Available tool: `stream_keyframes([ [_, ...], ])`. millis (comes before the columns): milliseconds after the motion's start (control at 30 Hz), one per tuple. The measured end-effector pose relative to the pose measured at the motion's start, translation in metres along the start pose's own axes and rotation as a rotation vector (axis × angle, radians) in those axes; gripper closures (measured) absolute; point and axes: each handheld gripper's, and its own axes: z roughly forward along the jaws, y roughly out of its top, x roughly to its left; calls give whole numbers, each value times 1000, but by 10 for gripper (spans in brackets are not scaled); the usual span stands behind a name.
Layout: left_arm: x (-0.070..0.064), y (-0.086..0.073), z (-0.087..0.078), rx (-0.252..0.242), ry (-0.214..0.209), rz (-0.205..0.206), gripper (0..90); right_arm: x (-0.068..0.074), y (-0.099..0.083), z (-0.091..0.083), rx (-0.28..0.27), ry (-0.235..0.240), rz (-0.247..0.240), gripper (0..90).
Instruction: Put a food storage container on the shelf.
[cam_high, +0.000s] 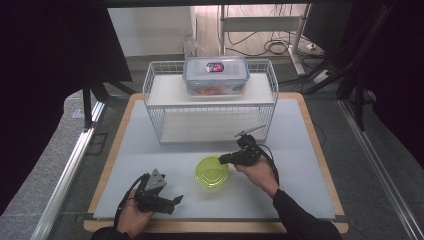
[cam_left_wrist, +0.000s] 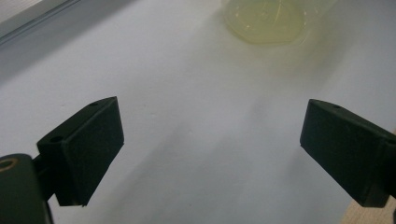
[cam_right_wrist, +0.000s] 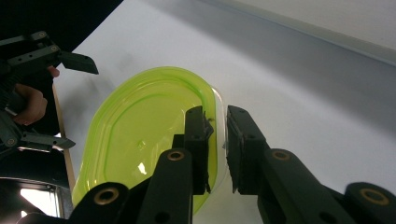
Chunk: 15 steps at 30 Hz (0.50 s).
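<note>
Pinching the rim of the yellow-green lid (cam_right_wrist: 149, 135), the right gripper (cam_right_wrist: 217, 140) has its two black jaws nearly together, one jaw inside the lid's edge and the other outside it, with only the thin rim between them. That narrow grip on the edge suits a flat, light piece of plastic: I judge it is the way to lift or tilt the lid without pressing it flat against the mat. In the high view the lid (cam_high: 212, 171) lies at lower centre of the frame on the pale mat (cam_high: 300, 150), in front of the white wire rack (cam_high: 210, 100), and the right gripper (cam_high: 226, 159) meets it at its upper right edge.

On the rack's upper shelf, toward the top centre of the frame, stands a clear lidded box (cam_high: 216, 76), well apart from the lid.

At lower left of the high view the left gripper (cam_high: 175, 200) rests low over the mat, near the lid but not touching it. In its own view the left gripper's jaws stand wide apart with nothing between them but bare mat, and the lid (cam_left_wrist: 264, 21) shows pale at the top of the frame. Held open and pointed that way, it looks ready to help steady or take the lid.
</note>
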Motion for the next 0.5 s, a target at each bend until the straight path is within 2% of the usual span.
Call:
stream_keyframes([
  [200,0,0,1,2,-1,1,63,-1,1,-3,-4,70,43,807],
  [300,0,0,0,2,1,3,63,0,1,-6,-16,129,75,817],
  [433,-1,0,1,2,0,2,63,1,2,-9,-32,163,86,827],
  [500,-1,0,1,8,0,4,63,1,3,-9,-29,156,77,821],
])
